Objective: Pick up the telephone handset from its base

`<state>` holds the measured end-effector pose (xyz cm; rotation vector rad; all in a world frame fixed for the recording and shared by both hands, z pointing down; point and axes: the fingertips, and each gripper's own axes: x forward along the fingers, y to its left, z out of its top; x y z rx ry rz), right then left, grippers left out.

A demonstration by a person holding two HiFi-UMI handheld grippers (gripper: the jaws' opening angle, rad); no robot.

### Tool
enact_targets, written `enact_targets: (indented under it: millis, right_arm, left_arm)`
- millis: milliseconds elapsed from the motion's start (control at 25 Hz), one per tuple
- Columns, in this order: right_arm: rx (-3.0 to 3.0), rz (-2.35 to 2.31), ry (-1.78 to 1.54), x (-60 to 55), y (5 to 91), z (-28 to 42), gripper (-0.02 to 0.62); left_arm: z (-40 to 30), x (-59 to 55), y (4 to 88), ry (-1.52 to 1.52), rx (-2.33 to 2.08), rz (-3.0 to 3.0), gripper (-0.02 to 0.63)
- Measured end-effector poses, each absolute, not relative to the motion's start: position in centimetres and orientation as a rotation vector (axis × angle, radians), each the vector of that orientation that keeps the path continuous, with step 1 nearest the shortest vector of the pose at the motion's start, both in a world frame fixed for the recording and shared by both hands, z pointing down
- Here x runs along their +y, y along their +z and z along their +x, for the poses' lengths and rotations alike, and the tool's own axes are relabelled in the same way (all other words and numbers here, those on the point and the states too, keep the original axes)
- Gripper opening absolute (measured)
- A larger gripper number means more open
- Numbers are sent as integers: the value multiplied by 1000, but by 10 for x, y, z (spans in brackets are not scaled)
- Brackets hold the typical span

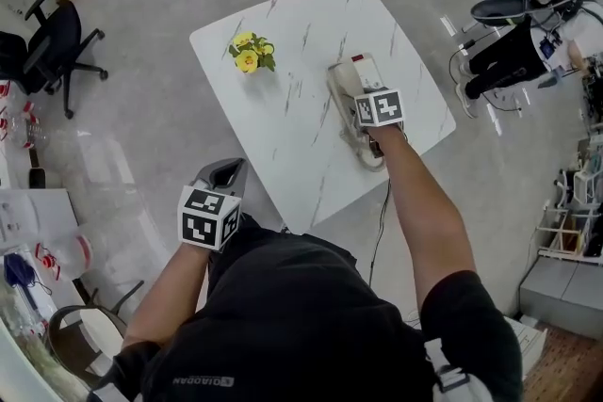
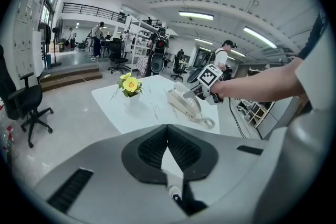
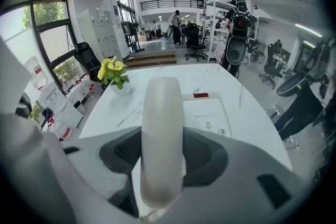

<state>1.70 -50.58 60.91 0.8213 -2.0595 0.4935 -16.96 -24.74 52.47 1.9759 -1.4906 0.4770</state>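
Note:
A cream telephone handset (image 1: 345,104) lies along the left side of its base (image 1: 366,73) on the white marble table (image 1: 283,136). My right gripper (image 1: 352,110) is shut on the handset's middle. In the right gripper view the handset (image 3: 161,128) fills the space between the jaws of the right gripper (image 3: 161,157), and the base (image 3: 206,114) shows just beyond. Whether the handset still rests on the base, I cannot tell. My left gripper (image 1: 224,174) hangs off the table's near edge, shut and empty. From the left gripper (image 2: 168,157) the phone (image 2: 182,103) is seen at a distance.
A small pot of yellow flowers (image 1: 251,52) stands at the table's far left. The phone's coiled cord (image 2: 207,122) trails toward the near edge. A black office chair (image 1: 57,47) stands on the floor at left; shelves and more chairs are at right.

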Motion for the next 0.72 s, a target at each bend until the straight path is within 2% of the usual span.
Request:
enact_targets:
  millis: [720]
  right_arm:
    - [-2411,1027,522,-423,473,43,216]
  left_arm:
    - [-128,-283,500,473,-1422,2134,2]
